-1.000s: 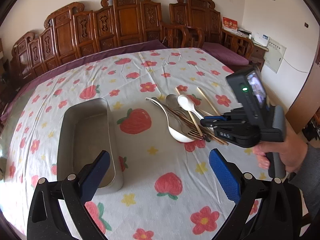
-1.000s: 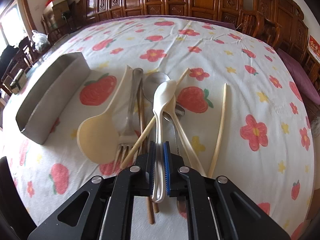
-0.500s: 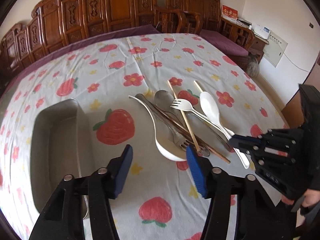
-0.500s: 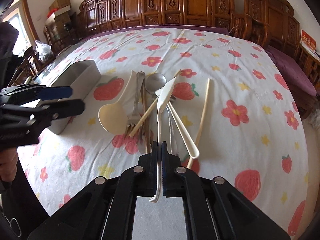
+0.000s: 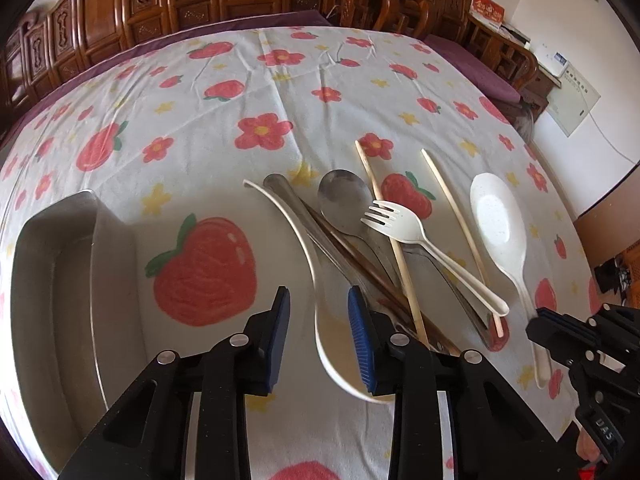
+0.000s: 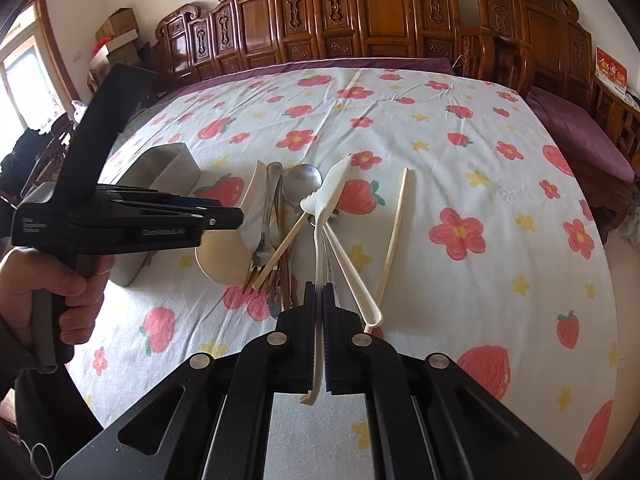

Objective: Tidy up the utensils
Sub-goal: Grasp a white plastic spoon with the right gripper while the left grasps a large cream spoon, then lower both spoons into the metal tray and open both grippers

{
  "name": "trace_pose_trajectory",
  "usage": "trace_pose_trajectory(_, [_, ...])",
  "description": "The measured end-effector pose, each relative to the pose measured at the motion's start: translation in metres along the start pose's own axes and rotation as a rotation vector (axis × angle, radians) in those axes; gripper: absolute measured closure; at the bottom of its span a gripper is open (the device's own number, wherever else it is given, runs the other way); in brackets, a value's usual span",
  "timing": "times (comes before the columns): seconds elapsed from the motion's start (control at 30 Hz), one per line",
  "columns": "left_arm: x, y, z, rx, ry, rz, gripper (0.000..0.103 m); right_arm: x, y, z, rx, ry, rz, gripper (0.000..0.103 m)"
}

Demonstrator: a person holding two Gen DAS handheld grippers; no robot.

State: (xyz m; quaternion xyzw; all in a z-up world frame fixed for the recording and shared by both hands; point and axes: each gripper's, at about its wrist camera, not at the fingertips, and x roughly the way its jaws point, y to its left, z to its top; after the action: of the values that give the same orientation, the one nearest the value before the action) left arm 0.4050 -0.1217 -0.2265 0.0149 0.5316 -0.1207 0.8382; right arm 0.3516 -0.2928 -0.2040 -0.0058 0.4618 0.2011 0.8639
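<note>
A pile of utensils lies on the strawberry tablecloth: a cream ladle spoon [image 5: 320,276], a steel spoon [image 5: 344,200], a white plastic fork [image 5: 404,228], chopsticks [image 5: 392,240] and a steel fork [image 6: 264,240]. My right gripper [image 6: 320,300] is shut on the handle of a white spoon [image 5: 500,224] and holds it lifted above the cloth; the gripper also shows in the left wrist view [image 5: 538,322]. My left gripper [image 5: 318,336] is open, its jaws on either side of the cream ladle spoon's bowl. A steel tray [image 5: 60,280] stands at the left.
Carved wooden chairs [image 6: 360,20] line the far side of the table. The table's right edge drops off near a wall panel [image 5: 572,100]. Cardboard boxes [image 6: 116,40] stand in the far left corner.
My left gripper has moved forward and narrowed around the cream ladle spoon. My right gripper has lifted the white spoon up and back from the pile.
</note>
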Motion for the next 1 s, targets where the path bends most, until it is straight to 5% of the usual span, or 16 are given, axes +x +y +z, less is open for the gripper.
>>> trace_pose_trajectory(0.47, [0.017,0.000,0.005,0.002,0.040,0.024,0.098,0.000,-0.003,0.001,0.012,0.004,0.000,0.099])
trace_pose_trajectory(1.0, [-0.073,0.006,-0.005,0.110,-0.077,0.044,0.100,-0.013,0.030,0.006,-0.026,-0.027,0.043,0.099])
